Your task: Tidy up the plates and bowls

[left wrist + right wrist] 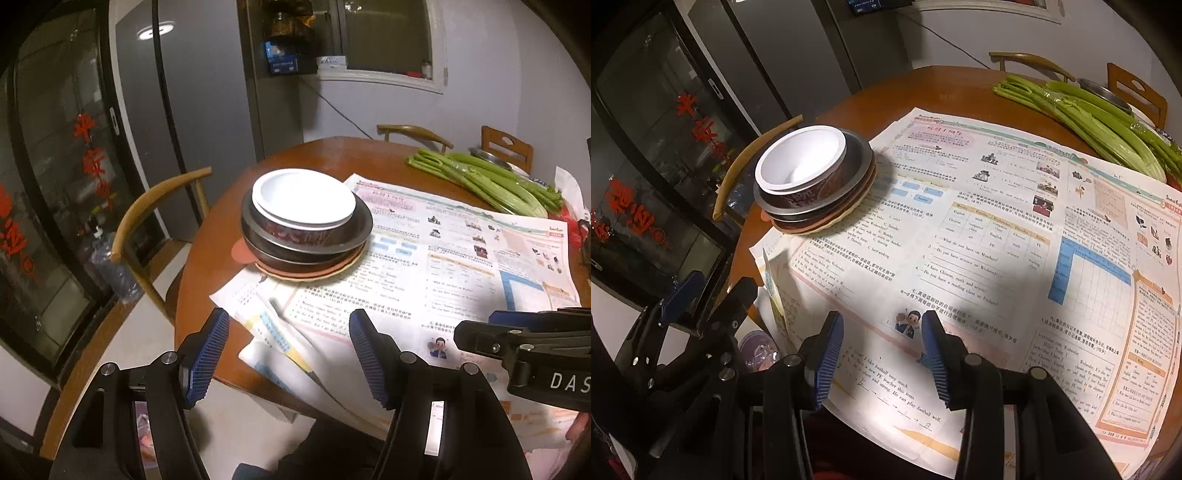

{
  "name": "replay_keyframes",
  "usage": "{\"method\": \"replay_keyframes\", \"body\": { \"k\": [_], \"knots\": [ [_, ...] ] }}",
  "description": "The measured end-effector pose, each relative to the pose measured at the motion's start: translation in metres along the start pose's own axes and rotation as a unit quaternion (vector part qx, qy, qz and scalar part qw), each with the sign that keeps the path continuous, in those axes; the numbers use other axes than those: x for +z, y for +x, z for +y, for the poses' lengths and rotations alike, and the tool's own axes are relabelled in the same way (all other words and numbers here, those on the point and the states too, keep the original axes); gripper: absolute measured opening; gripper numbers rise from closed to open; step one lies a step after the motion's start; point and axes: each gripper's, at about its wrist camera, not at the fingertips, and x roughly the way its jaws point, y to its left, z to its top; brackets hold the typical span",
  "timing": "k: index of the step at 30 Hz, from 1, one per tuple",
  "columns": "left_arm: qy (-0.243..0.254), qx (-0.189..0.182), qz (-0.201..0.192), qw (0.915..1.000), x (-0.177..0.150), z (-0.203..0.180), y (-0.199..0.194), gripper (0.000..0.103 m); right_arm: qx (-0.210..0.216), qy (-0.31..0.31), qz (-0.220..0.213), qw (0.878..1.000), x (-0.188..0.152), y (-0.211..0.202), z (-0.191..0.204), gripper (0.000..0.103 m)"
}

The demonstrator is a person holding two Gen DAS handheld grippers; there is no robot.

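Note:
A stack of dishes stands on the round wooden table [332, 155]: a white bowl [304, 199] on top, nested in a dark patterned bowl [299, 236], on a metal plate [360, 229], over orange and cream plates [314, 275]. The stack also shows in the right wrist view, with the white bowl [801, 160] uppermost. My left gripper [290, 345] is open and empty, near the table's front edge, well short of the stack. My right gripper [882, 354] is open and empty above the newspaper, to the right of the left one.
Newspaper sheets [997, 240] cover most of the table. A bunch of green celery [491, 181] and a metal dish [489, 157] lie at the back right. Wooden chairs [147, 218] stand around the table. A glass door [55, 184] is at the left.

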Motion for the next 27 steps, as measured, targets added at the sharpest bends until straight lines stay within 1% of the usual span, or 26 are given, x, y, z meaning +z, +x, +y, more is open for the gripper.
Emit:
{"method": "replay_keyframes", "body": {
  "k": [15, 27],
  "knots": [
    [0.007, -0.004, -0.002, 1.0000, -0.0001, 0.0022, 0.0015, 0.069, -0.002, 0.002, 0.012, 1.000, 0.0010, 0.0078, -0.0005, 0.044],
    [0.011, -0.006, -0.008, 0.9999, -0.0014, 0.0034, -0.0044, 0.069, 0.000, -0.001, 0.011, 1.000, -0.0031, 0.0046, 0.0038, 0.044]
  ]
}}
